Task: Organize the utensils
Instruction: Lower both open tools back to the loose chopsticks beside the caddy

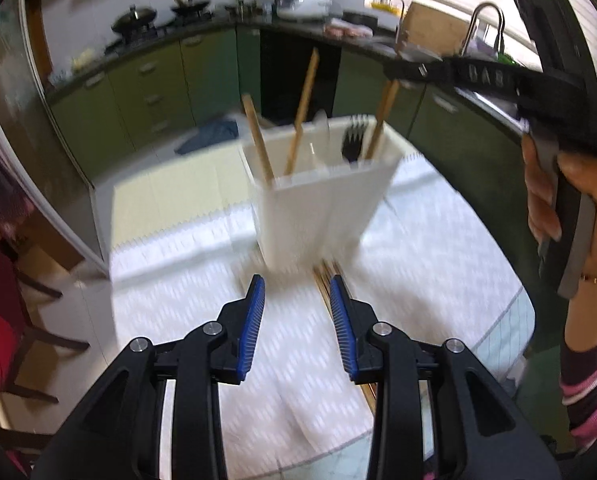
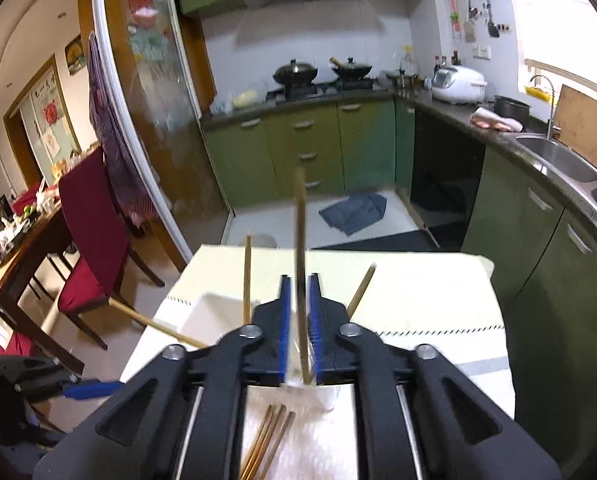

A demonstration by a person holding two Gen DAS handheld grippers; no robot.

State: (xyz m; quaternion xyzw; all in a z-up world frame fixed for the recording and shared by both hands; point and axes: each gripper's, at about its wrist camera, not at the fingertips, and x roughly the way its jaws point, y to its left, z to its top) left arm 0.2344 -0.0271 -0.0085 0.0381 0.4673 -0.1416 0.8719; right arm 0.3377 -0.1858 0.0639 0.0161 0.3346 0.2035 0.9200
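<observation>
While the right hand-held gripper (image 2: 298,300) stands nearly closed on one upright wooden chopstick (image 2: 299,240), the thin, smooth stick can slip or pivot between the ribbed blue pads (image 2: 284,312); a weak pinch would cause this. Its lower end is blurred, so its seating in the white holder (image 1: 322,204) cannot be confirmed. That holder is a tall, smooth-walled rectangular plastic bin at 12 o'clock from the left hand-held gripper (image 1: 297,308), whose jaws stand wide apart and empty. A sideways knock could tip it. Loose chopsticks (image 2: 266,440) lie flat on the woven cloth covering the worktop (image 1: 458,280), at 6 o'clock from the holder.
</observation>
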